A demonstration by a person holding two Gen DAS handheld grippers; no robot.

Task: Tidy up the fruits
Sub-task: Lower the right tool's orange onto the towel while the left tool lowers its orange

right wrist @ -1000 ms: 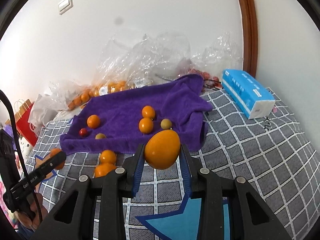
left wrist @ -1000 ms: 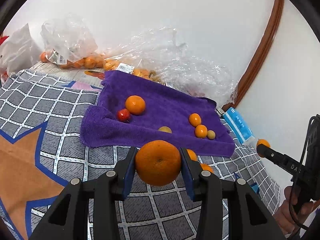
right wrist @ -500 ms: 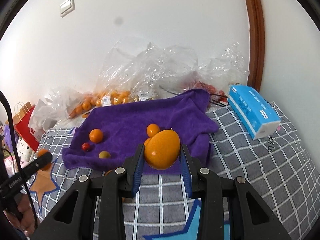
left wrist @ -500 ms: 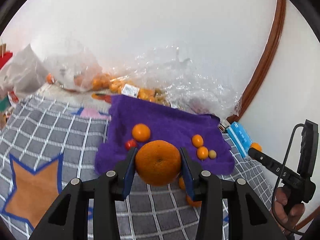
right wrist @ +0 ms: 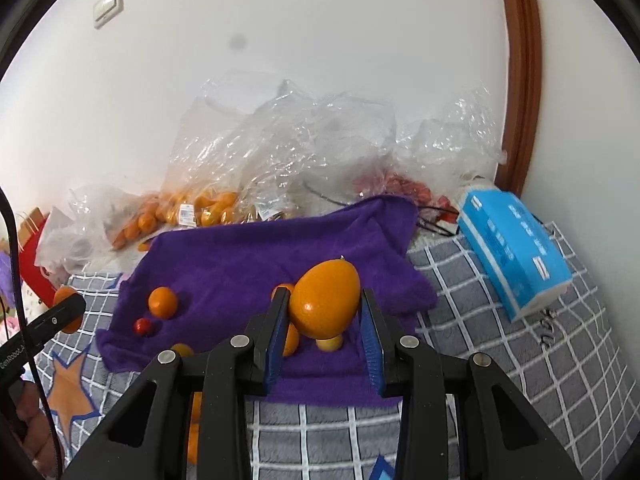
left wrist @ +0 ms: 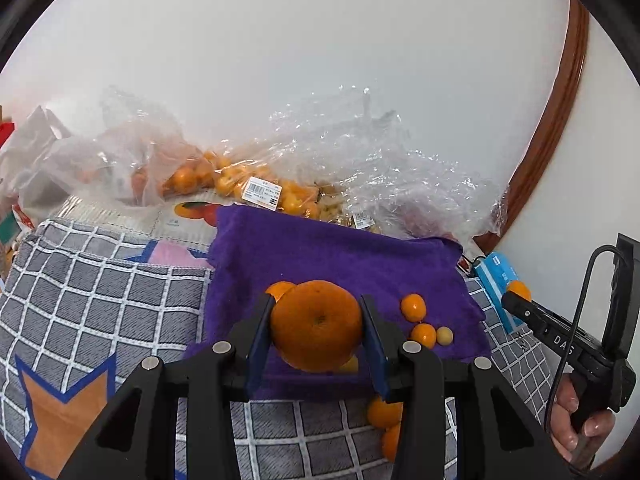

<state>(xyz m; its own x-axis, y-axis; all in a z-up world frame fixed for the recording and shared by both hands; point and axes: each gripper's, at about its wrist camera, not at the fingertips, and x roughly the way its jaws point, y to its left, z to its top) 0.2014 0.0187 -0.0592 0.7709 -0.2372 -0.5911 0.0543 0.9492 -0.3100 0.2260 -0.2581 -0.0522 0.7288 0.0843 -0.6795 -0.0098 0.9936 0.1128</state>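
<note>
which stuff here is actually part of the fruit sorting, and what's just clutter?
In play: mandarin in left gripper; oval orange fruit in right gripper; purple towel; loose fruits on it, e.g. small red fruit.

Clutter: blue tissue pack; plastic bags; checked blanket.

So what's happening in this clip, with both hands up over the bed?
A person holds a two-finger tool in each hand above a purple towel spread on a grey checked blanket. The left tool is shut on a round orange mandarin; the right tool grips a smooth egg-shaped orange fruit. Several small orange, yellow and red fruits already lie on the towel, and clear plastic bags of fruit sit behind it.
</note>
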